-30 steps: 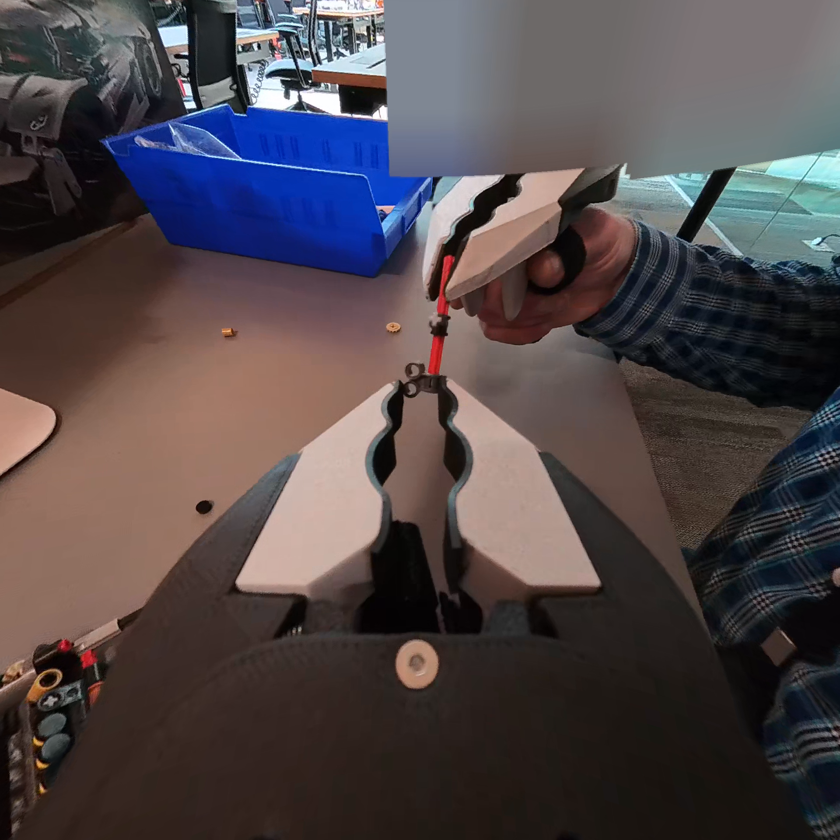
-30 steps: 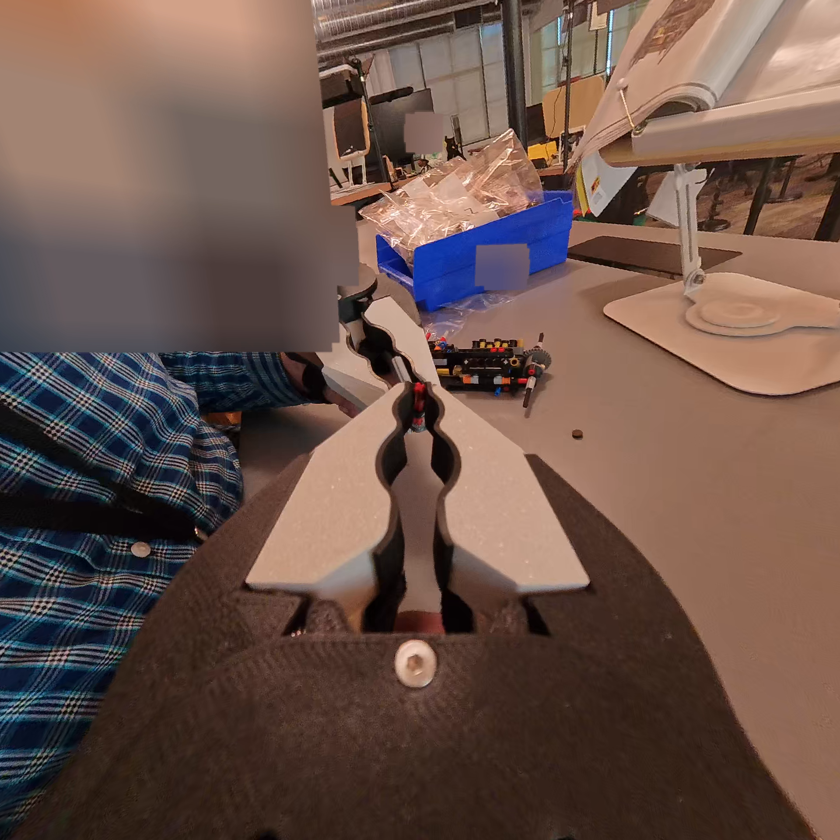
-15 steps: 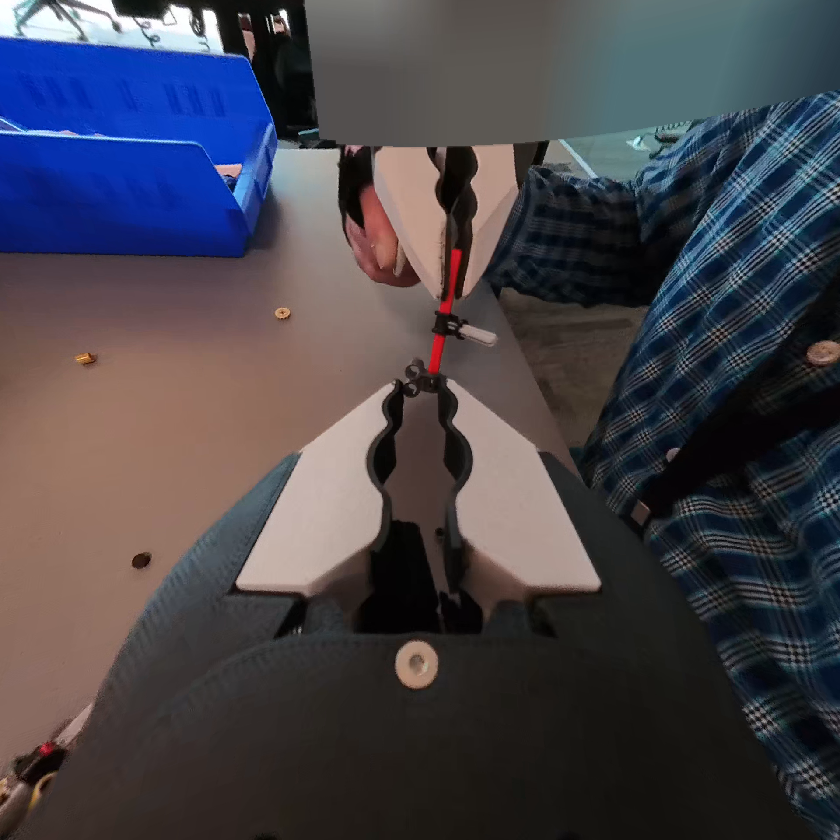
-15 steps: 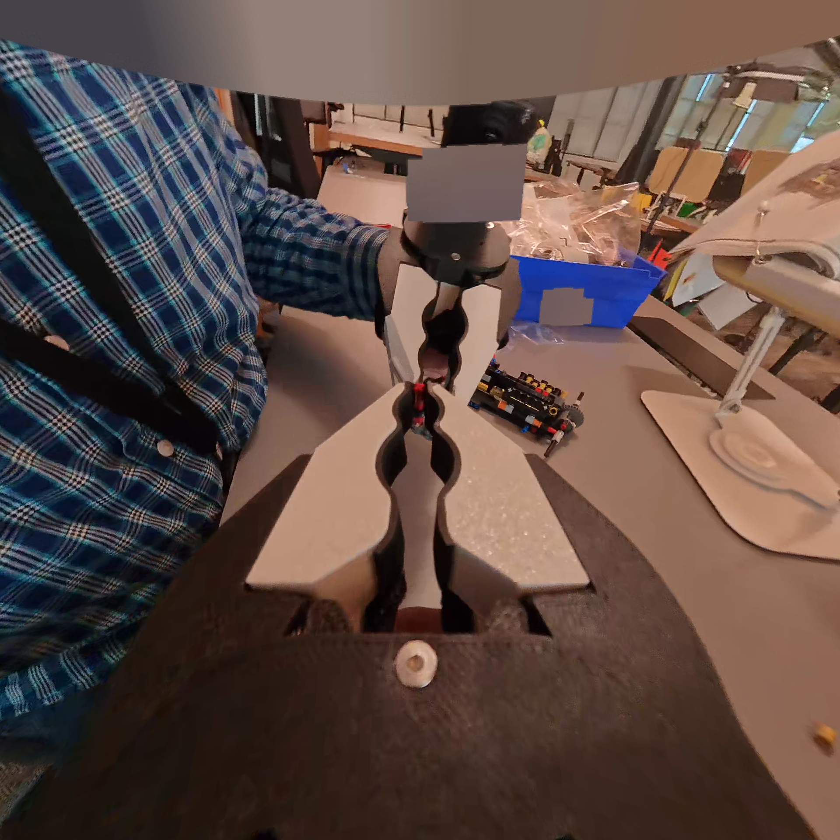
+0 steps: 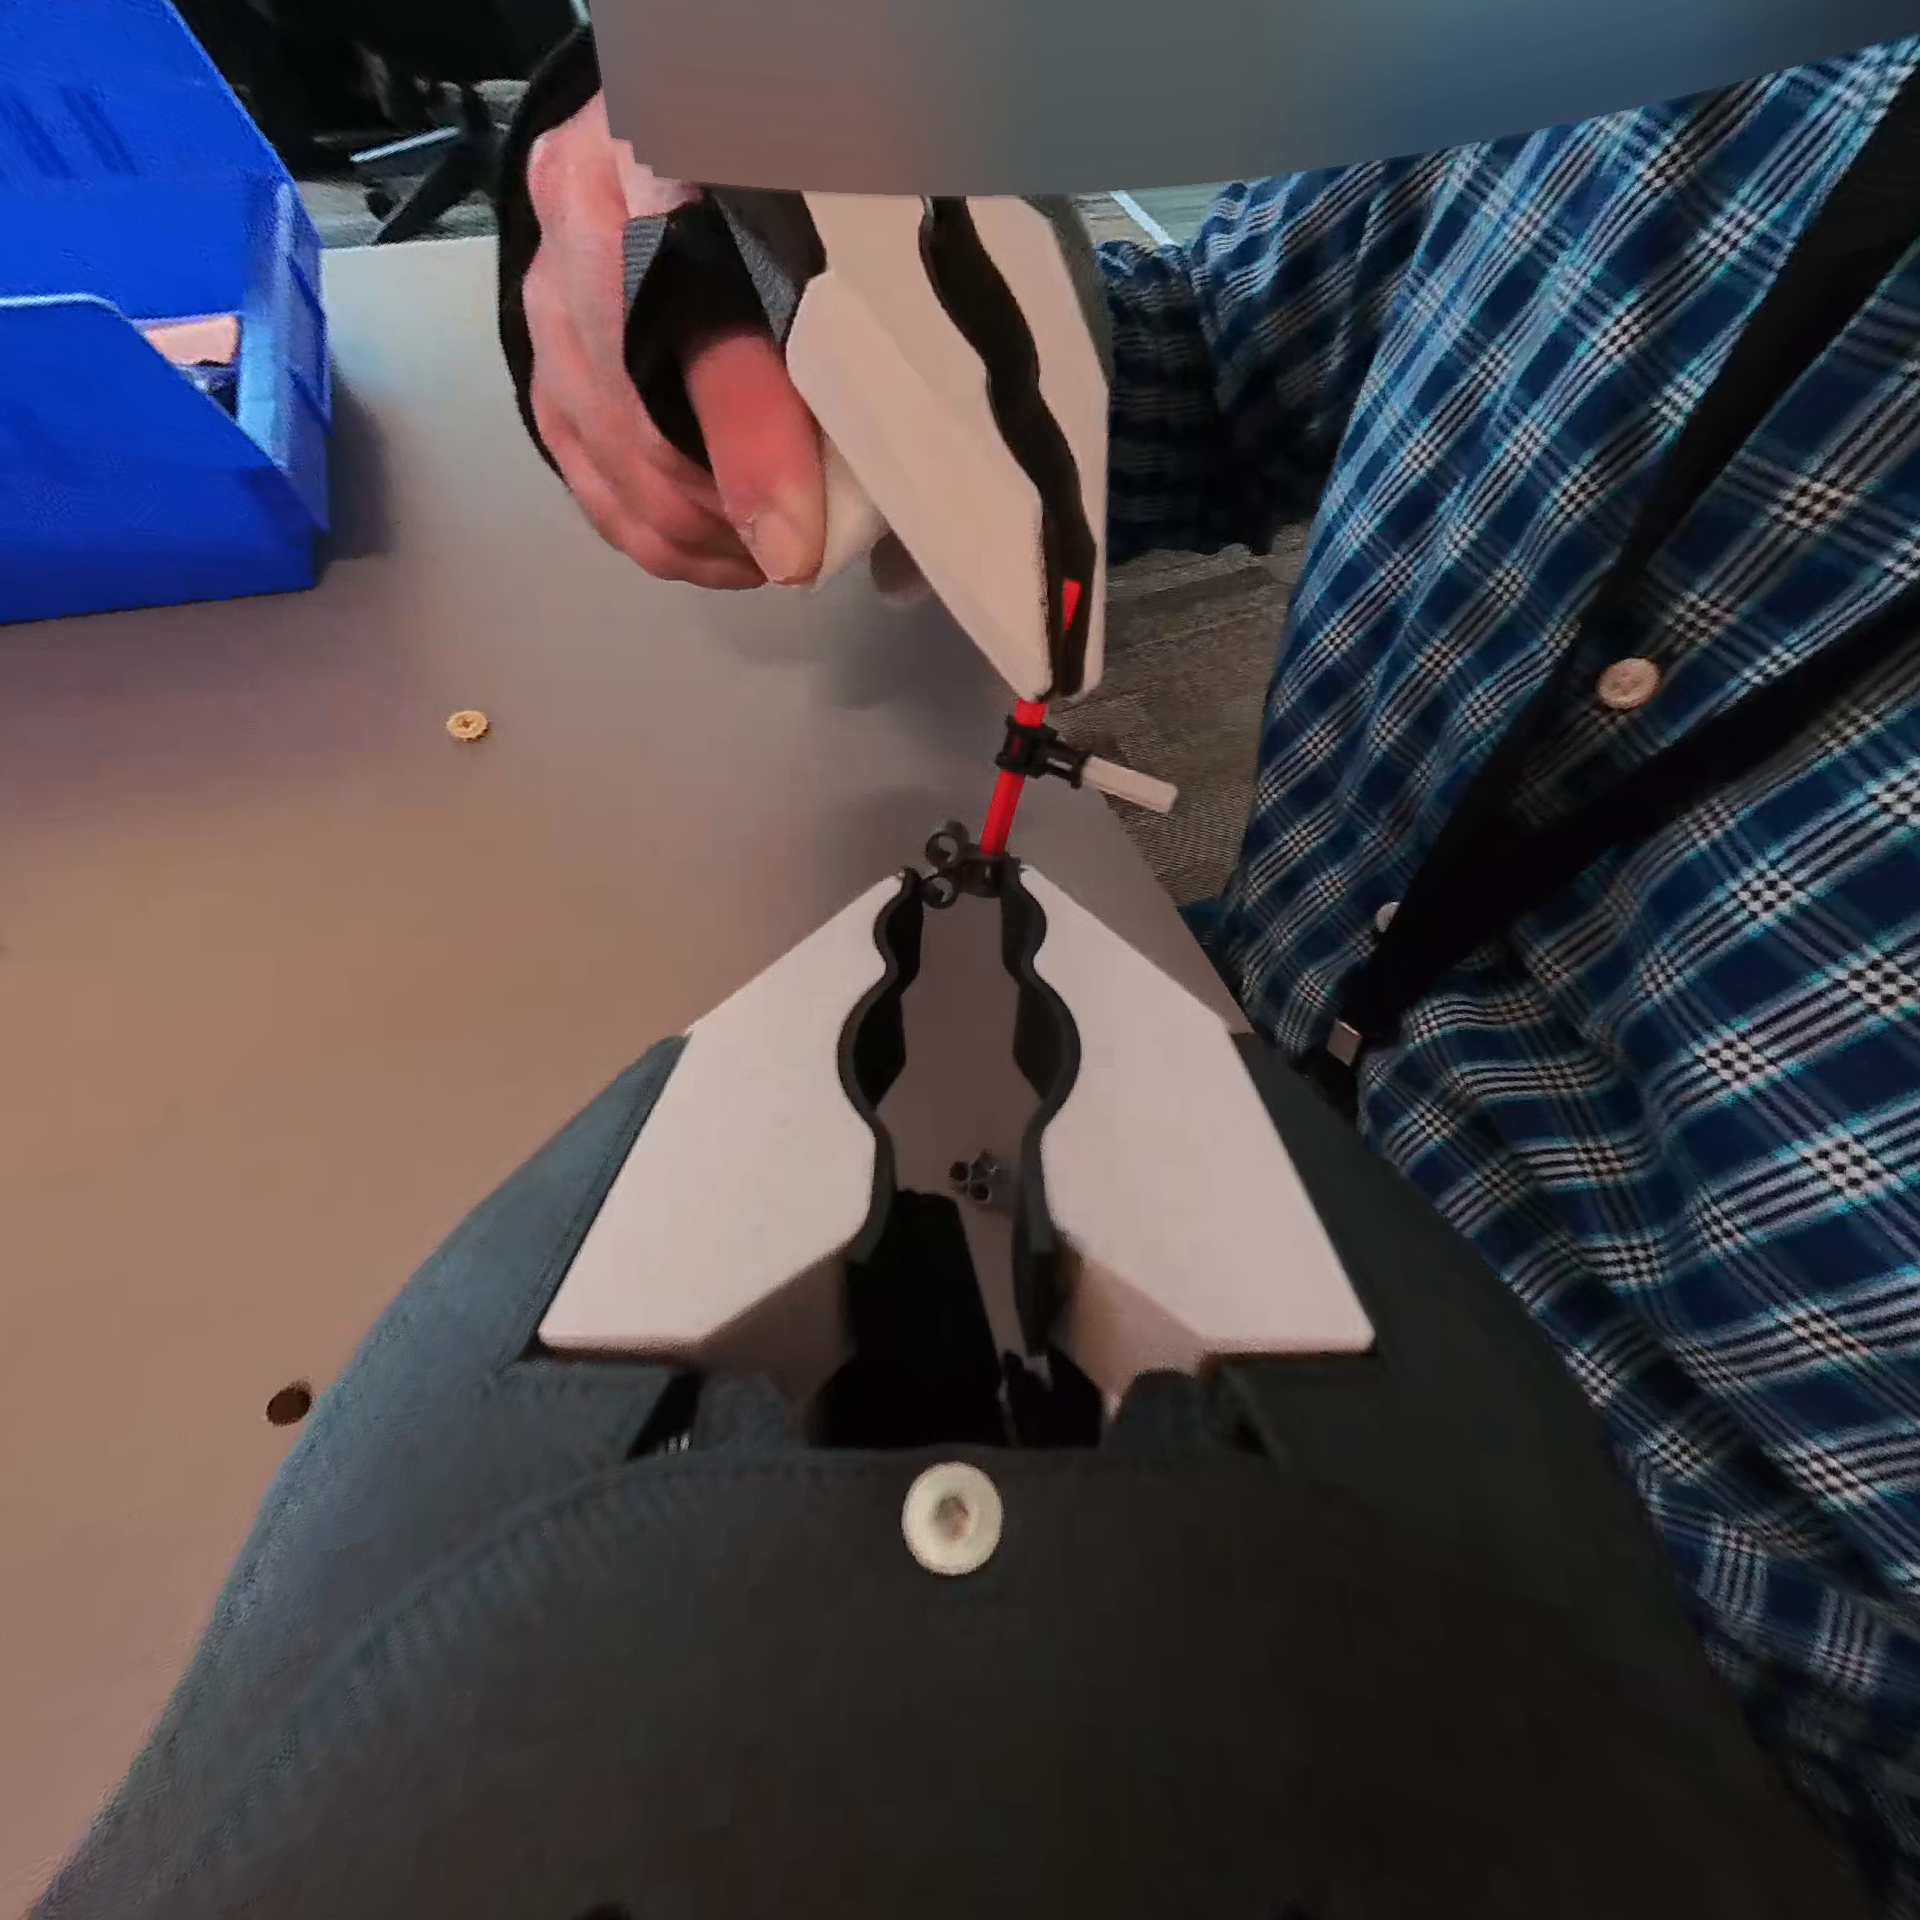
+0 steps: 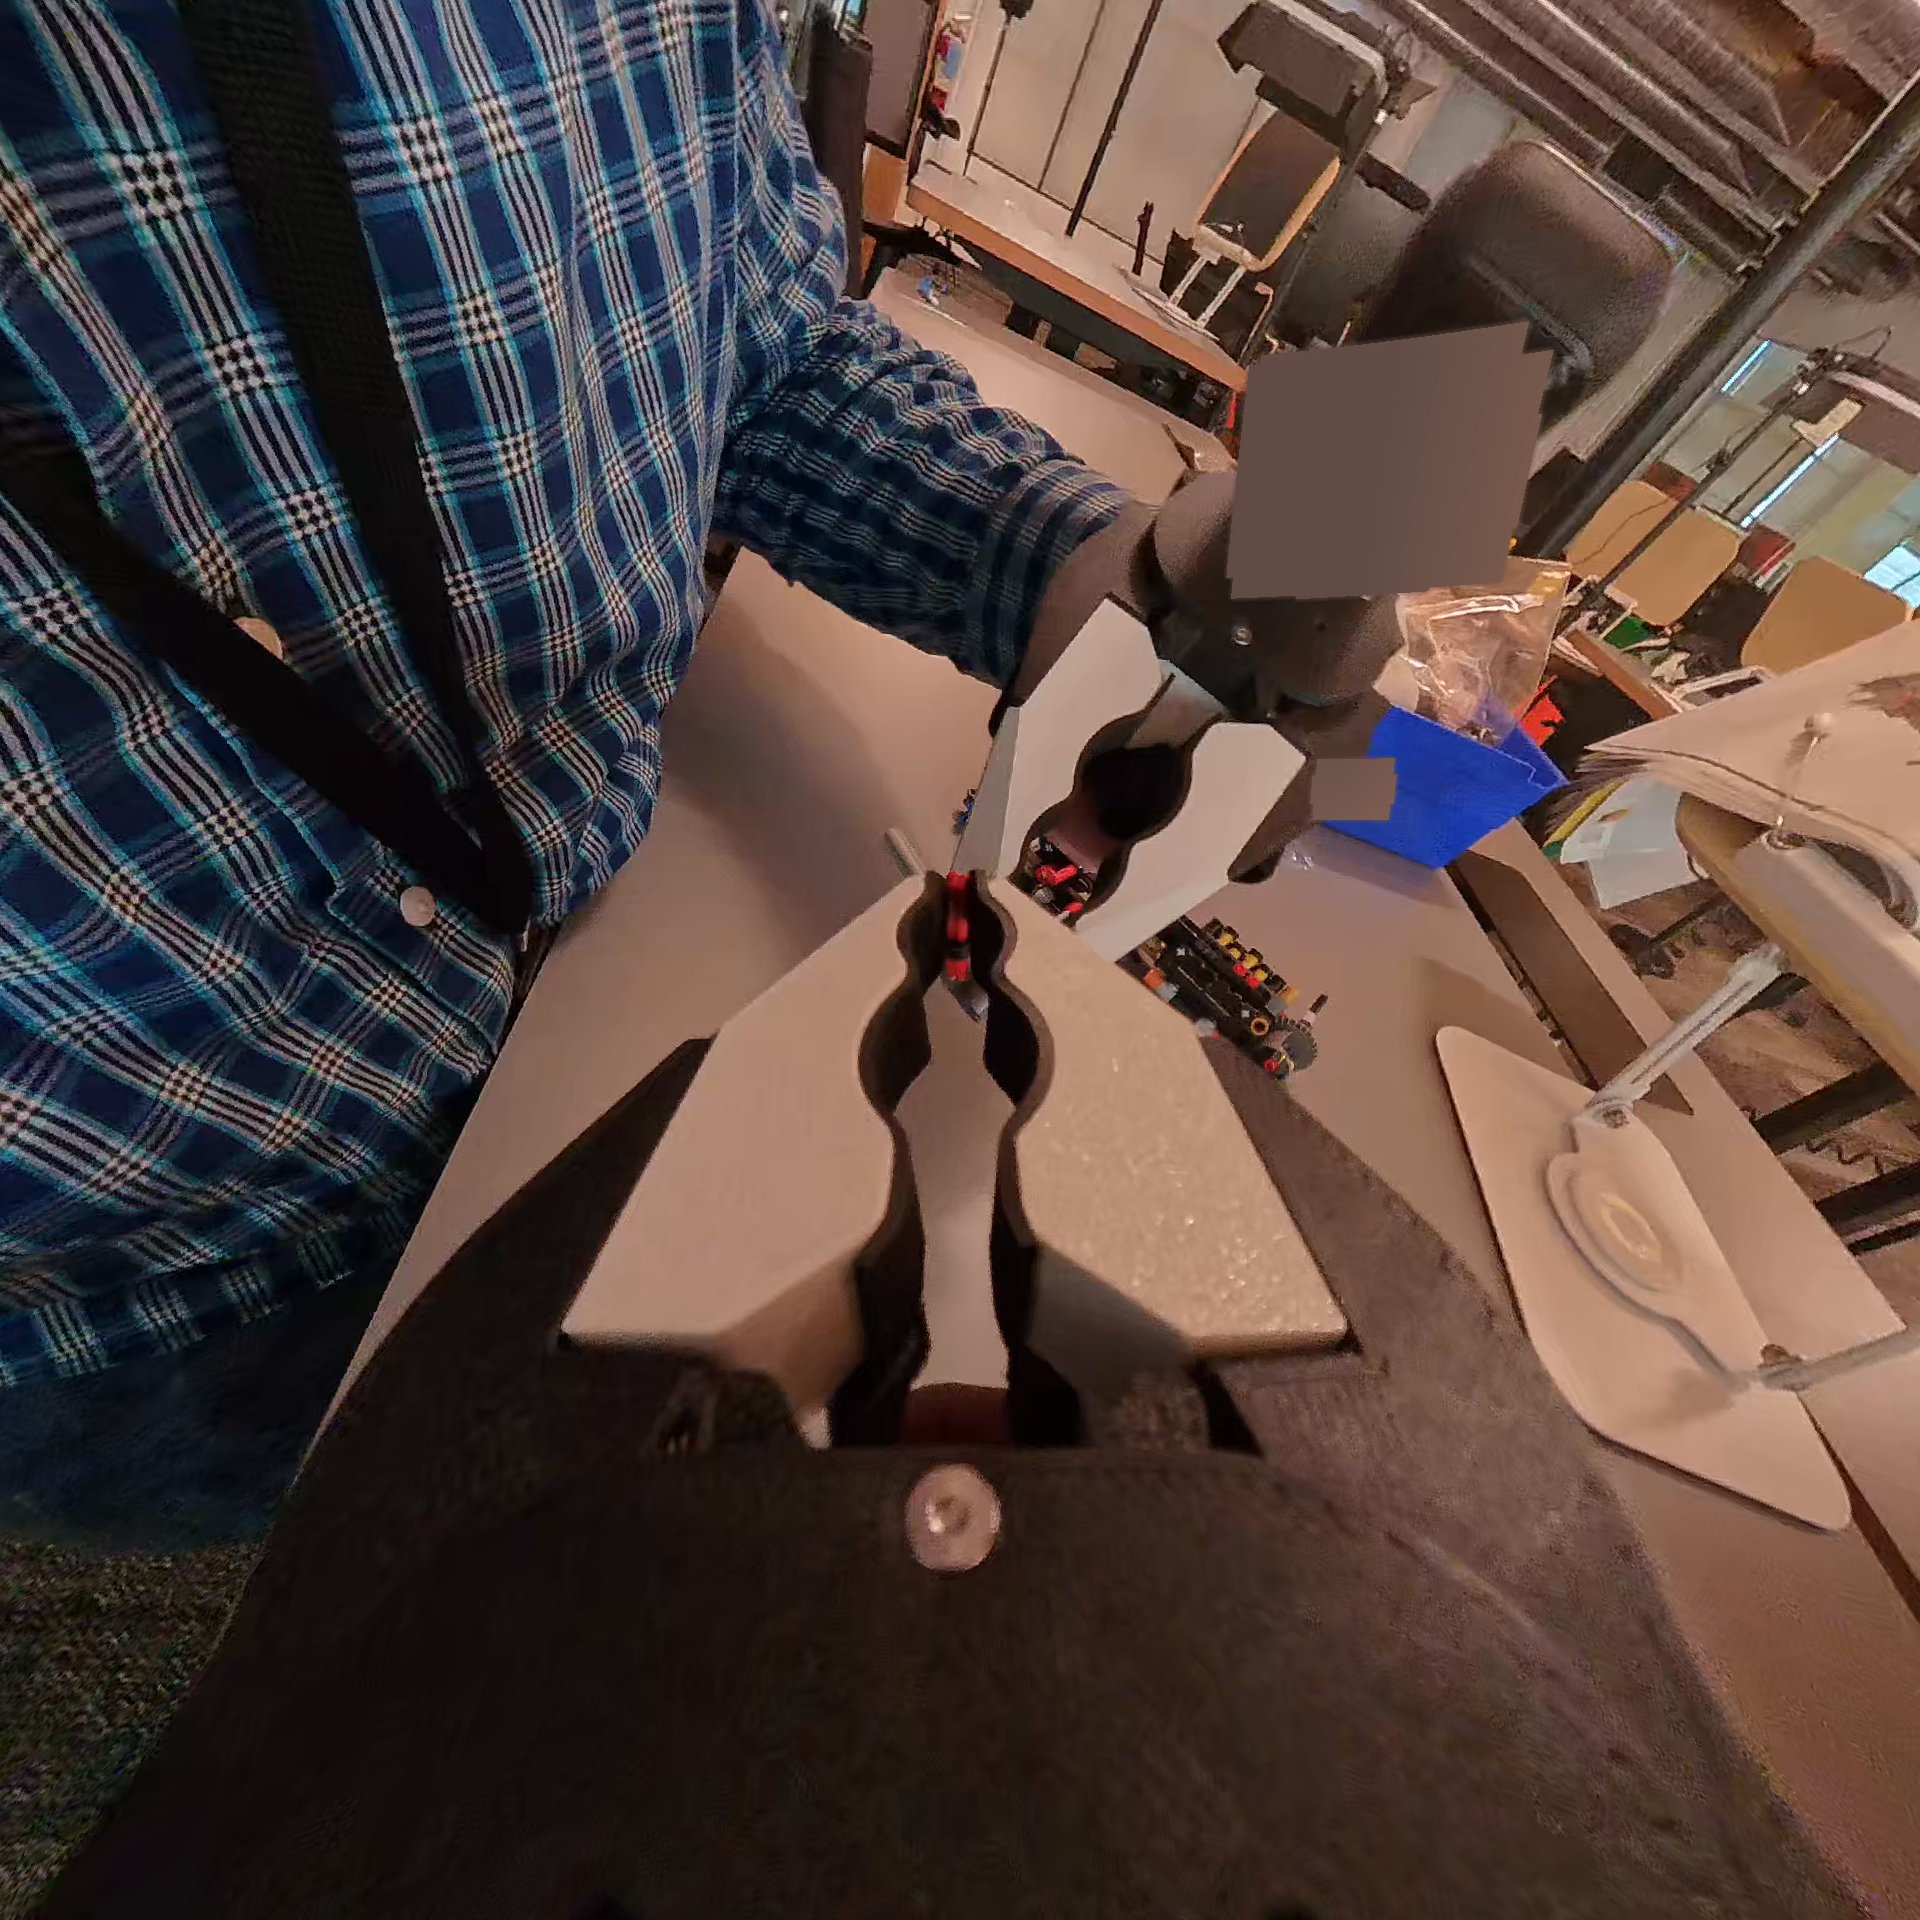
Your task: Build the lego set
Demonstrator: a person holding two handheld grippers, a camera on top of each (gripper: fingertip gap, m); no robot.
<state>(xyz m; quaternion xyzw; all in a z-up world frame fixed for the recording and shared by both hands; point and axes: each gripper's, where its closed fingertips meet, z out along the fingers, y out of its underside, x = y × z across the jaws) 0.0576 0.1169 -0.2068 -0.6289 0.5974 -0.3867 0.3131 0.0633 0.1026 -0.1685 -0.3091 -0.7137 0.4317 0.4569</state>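
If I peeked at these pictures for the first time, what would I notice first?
Probably the thin red axle, stretched in mid-air between two pointy white grippers above the grey table. The right hand-held gripper pinches its top end, and the left hand-held gripper pinches a small black connector at its bottom. Next comes the blue plaid shirt filling one side.

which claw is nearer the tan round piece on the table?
Left. In its own view the left claw is nearer the tan piece; the right claw sits farther away, up by the person's shirt.
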